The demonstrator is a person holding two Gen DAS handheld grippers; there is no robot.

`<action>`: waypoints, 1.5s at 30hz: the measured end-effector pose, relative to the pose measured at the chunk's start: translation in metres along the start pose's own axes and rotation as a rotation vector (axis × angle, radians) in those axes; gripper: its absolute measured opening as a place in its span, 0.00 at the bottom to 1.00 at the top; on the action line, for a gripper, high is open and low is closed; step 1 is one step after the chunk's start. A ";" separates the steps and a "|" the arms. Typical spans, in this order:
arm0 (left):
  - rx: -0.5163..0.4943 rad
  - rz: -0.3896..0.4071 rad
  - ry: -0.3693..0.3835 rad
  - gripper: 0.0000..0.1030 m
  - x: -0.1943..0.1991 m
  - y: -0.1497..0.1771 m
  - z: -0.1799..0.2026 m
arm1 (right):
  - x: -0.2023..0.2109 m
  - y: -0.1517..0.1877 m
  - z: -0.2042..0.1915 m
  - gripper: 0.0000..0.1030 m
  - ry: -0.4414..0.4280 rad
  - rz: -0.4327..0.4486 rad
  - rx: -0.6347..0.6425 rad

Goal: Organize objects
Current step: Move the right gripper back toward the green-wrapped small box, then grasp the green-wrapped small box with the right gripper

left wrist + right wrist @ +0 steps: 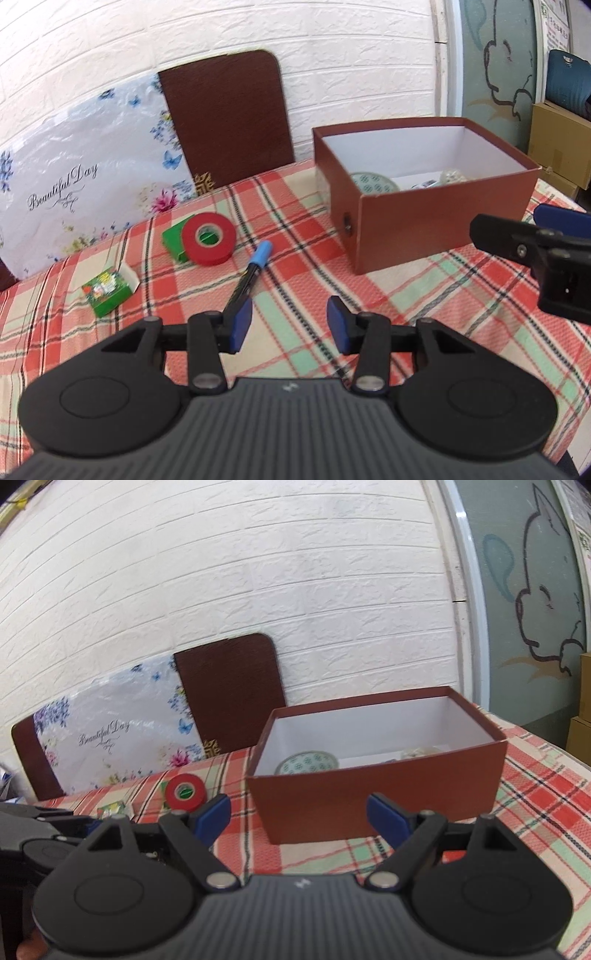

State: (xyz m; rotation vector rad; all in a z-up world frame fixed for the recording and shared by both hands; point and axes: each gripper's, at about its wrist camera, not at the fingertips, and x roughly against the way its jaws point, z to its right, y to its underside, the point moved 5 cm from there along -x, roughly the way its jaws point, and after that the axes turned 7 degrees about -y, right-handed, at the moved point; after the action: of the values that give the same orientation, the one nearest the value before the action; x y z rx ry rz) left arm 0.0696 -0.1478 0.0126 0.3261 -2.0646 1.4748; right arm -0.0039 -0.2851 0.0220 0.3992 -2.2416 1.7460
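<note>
My left gripper [290, 314] hovers over the plaid tablecloth, open, with nothing between its blue pads. Just ahead of its left finger lies a black marker with a blue cap [255, 271], its rear end hidden behind that finger. Beyond it a red tape roll [208, 239] leans on a green box [171, 240], and a small green carton [109, 291] lies further left. My right gripper [298, 808] stands open and empty in front of the brown box [369, 801]. The right gripper [509, 221] also shows at the right edge of the left wrist view.
The open brown box [424, 214] holds a round patterned dish [373, 182] and a pale object [454, 176]. A brown board [229, 122] and a floral panel [81, 162] lean on the white brick wall behind the table. Cardboard cartons [561, 147] stand at the far right.
</note>
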 end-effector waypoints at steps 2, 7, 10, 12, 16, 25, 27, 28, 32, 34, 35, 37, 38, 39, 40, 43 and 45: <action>0.012 -0.008 -0.003 0.46 -0.002 0.004 -0.007 | -0.002 0.002 -0.009 0.81 -0.009 -0.009 0.020; 0.036 -0.019 -0.015 0.46 -0.006 0.013 -0.023 | -0.009 0.006 -0.027 0.81 -0.026 -0.031 0.053; 0.051 -0.028 -0.023 0.46 -0.010 0.019 -0.032 | -0.013 0.010 -0.036 0.81 -0.033 -0.047 0.068; 0.062 -0.037 -0.027 0.46 -0.013 0.022 -0.038 | -0.016 0.013 -0.042 0.80 -0.041 -0.058 0.081; 0.080 -0.054 -0.035 0.46 -0.021 0.030 -0.051 | -0.024 0.020 -0.055 0.77 -0.057 -0.089 0.104; 0.131 -0.076 -0.077 0.48 -0.040 0.050 -0.094 | -0.048 0.036 -0.090 0.74 -0.120 -0.171 0.166; 0.148 -0.069 -0.109 0.52 -0.046 0.057 -0.114 | -0.055 0.042 -0.099 0.72 -0.150 -0.199 0.186; 0.160 -0.069 -0.130 0.52 -0.048 0.061 -0.127 | -0.059 0.046 -0.105 0.69 -0.169 -0.215 0.197; 0.224 -0.077 -0.288 0.53 -0.059 0.081 -0.191 | -0.081 0.058 -0.129 0.64 -0.236 -0.272 0.248; 0.265 -0.078 -0.383 0.58 -0.065 0.097 -0.227 | -0.095 0.061 -0.144 0.63 -0.273 -0.289 0.272; 0.289 -0.090 -0.429 0.58 -0.069 0.108 -0.243 | -0.104 0.061 -0.152 0.63 -0.290 -0.293 0.287; 0.365 -0.100 -0.482 0.66 -0.077 0.134 -0.271 | -0.124 0.058 -0.171 0.63 -0.325 -0.288 0.311; 0.454 -0.058 -0.450 0.66 -0.073 0.143 -0.280 | -0.137 0.055 -0.181 0.64 -0.346 -0.284 0.316; 0.518 -0.035 -0.424 0.66 -0.068 0.146 -0.288 | -0.150 0.052 -0.190 0.66 -0.360 -0.280 0.317; 0.540 -0.022 -0.442 0.67 -0.067 0.146 -0.291 | -0.164 0.049 -0.199 0.74 -0.370 -0.283 0.320; 0.510 -0.010 -0.449 0.66 -0.068 0.142 -0.284 | -0.214 0.043 -0.227 0.84 -0.389 -0.305 0.332; 0.483 0.018 -0.454 0.66 -0.065 0.139 -0.277 | -0.250 0.044 -0.241 0.96 -0.426 -0.349 0.305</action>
State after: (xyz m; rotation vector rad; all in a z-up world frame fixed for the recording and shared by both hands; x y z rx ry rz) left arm 0.1376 0.1504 -0.0720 0.9042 -2.0059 2.0537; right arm 0.2212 -0.0287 -0.0548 1.2513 -1.9806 1.9408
